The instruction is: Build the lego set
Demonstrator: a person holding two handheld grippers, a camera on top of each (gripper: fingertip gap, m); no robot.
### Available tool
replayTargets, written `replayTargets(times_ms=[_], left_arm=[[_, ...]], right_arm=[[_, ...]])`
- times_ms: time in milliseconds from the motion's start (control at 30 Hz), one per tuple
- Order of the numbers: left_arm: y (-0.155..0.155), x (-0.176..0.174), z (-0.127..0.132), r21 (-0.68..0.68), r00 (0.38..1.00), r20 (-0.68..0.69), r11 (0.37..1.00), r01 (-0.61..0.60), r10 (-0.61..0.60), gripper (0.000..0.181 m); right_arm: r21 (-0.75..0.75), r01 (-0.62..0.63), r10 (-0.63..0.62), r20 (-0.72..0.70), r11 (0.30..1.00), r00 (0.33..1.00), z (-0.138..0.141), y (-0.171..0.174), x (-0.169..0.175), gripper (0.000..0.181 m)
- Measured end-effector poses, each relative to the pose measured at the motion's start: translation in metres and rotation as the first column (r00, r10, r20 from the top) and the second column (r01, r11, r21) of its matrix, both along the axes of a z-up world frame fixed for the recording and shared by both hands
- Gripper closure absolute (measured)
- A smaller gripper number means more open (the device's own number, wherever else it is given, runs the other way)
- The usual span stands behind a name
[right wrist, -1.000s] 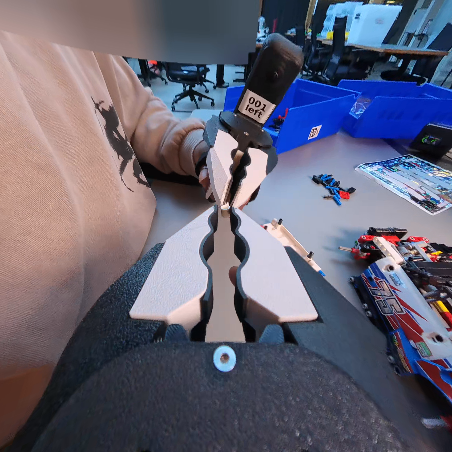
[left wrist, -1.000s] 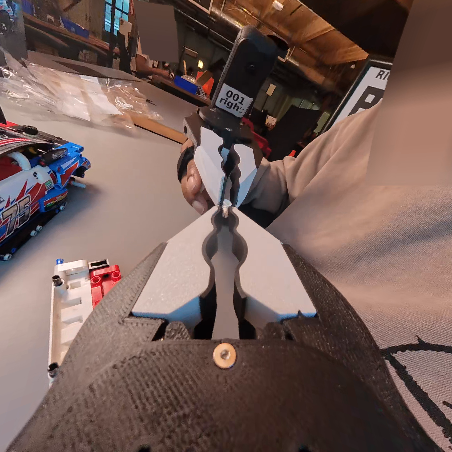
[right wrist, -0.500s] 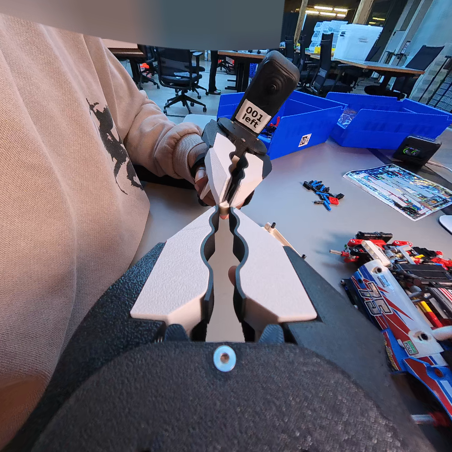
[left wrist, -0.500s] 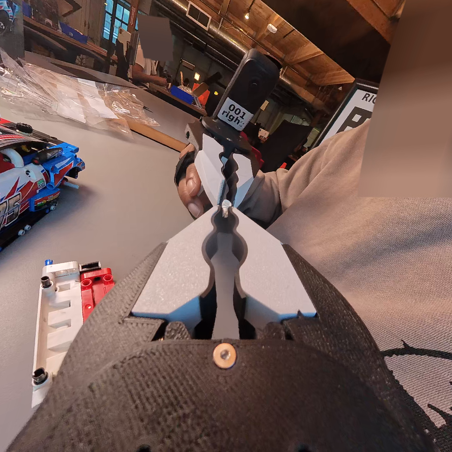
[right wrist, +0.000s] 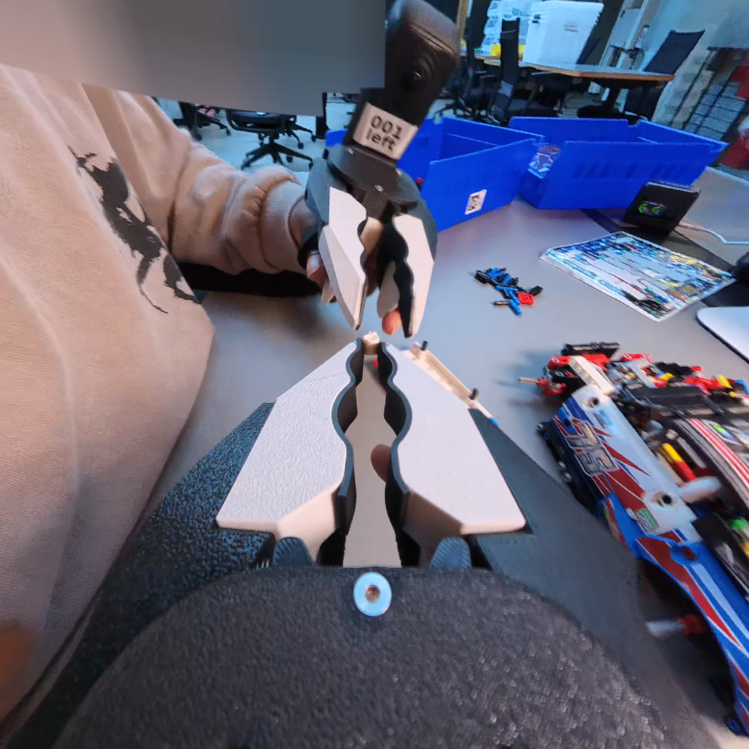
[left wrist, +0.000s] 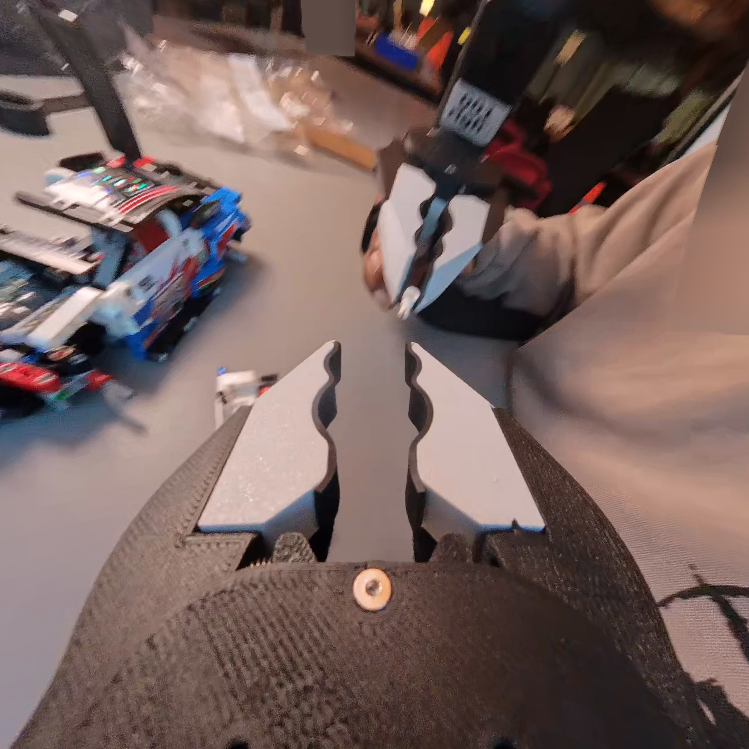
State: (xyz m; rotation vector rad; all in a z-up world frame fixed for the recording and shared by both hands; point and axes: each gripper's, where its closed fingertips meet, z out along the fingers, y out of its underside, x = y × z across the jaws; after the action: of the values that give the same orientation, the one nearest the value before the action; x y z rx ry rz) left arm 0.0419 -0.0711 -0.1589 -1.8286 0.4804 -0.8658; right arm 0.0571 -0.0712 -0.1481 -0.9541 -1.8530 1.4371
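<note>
the grey table carried everything. at its far side stood blue bins, with a booklet lying flat in front of them. nearer, on the right of the right wrist view, the car sat partly built, white, blue and red, with black and red parts bare at its far end; in the left wrist view the same car showed blurred at the left, clear bags beyond it. a person in a tan sweatshirt held both tools above the table's near edge.

the left tool was released, its grey fingers well apart with only table showing between them; seen from the other side, the left tool pointed down with its tips spread. the right tool was clenched on a small white piece at its very tips, the piece poking out toward the left tool, close under it but apart. in the left wrist view the right tool pointed down and the piece stuck out below its tips (blurred there).

a white panel with black pins lay on the table just beyond the right tool, part hidden by its finger. a little heap of blue, black and red pins lay between the left tool and the booklet.
</note>
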Motion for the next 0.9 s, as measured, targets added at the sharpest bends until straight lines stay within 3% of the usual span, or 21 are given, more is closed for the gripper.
replayTargets(times_ms=[100,200,333,433,533,633,800,900], left_arm=[[0.015,-0.046,-0.040,-0.152,0.947,-0.312,0.979,-0.134,0.081,0.140],[0.020,-0.063,-0.064,-0.308,0.923,-0.385,0.938,-0.158,0.029,0.132],[0.022,-0.054,-0.083,-0.416,0.902,-0.426,0.901,-0.121,-0.075,0.127],[0.025,-0.047,-0.085,-0.412,0.874,-0.476,0.903,-0.120,-0.101,0.129],[0.021,-0.044,-0.089,-0.392,0.807,-0.577,0.909,-0.139,-0.125,0.123],[0.020,-0.048,-0.092,-0.360,0.733,-0.669,0.915,-0.182,-0.118,0.131],[0.018,-0.048,-0.092,-0.351,0.732,-0.666,0.926,-0.138,-0.144,0.131],[0.017,-0.044,-0.088,-0.306,0.781,-0.614,0.946,-0.106,-0.112,0.131]], right_arm=[[-0.028,0.060,-0.060,0.022,0.998,0.998,-0.001,0.030,0.002,0.177],[-0.039,0.098,-0.096,0.036,0.994,0.995,-0.006,0.042,0.005,0.177],[-0.006,0.119,-0.118,0.054,0.993,0.991,-0.015,0.045,0.007,0.177],[-0.014,0.133,-0.132,0.050,0.991,0.990,-0.014,0.049,0.008,0.177],[0.000,0.130,-0.129,0.088,0.992,0.988,-0.021,0.050,0.010,0.177],[0.068,0.117,-0.126,0.155,0.991,0.980,-0.038,0.046,0.011,0.177],[0.113,0.090,-0.112,0.200,0.990,0.973,-0.051,0.037,0.010,0.177],[0.109,0.107,-0.127,0.203,0.988,0.971,-0.052,0.038,0.009,0.177]])
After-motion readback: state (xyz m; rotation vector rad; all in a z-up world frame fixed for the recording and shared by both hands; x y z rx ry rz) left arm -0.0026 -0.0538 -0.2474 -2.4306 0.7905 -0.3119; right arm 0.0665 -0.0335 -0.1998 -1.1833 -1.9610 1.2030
